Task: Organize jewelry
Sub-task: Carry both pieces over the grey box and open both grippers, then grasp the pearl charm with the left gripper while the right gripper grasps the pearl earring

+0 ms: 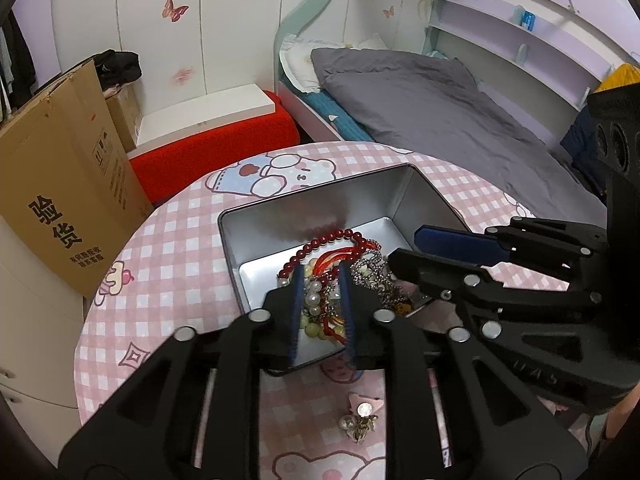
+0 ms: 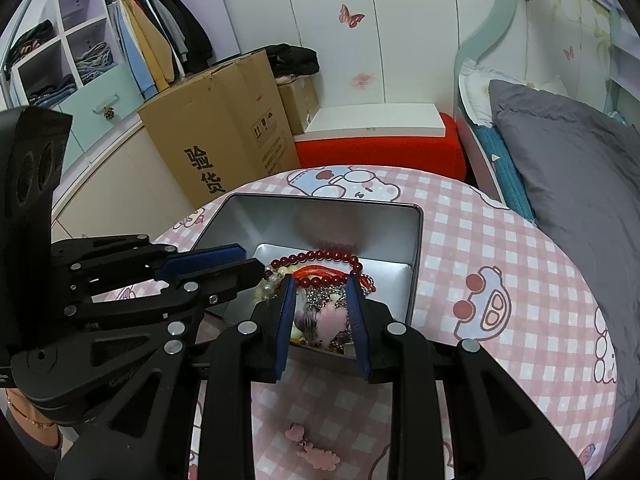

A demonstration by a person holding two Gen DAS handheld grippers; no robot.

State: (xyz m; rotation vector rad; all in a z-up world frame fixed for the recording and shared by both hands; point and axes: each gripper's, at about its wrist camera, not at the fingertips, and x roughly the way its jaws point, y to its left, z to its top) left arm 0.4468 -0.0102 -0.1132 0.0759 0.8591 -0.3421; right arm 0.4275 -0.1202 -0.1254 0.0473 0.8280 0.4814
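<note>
A silver metal tin [image 1: 256,236] stands open on the pink checked round table [image 1: 168,280]; it also shows in the right wrist view [image 2: 320,216]. Inside lies a heap of jewelry: a dark red bead bracelet [image 1: 336,236], pearls, red cords and silver chains. My left gripper [image 1: 323,276] is open over the near part of the tin, holding nothing. My right gripper [image 2: 322,284] is open over the tin, above a pink charm [image 2: 332,322]. A pearl earring [image 1: 360,420] lies on the table in front of the tin. A pink earring [image 2: 316,448] lies there too.
A large cardboard box [image 2: 224,132] and a red seat [image 2: 380,152] stand beyond the table. A bed with a grey duvet [image 1: 440,104] is at the right. A wardrobe with hanging clothes [image 2: 160,40] is at the far left.
</note>
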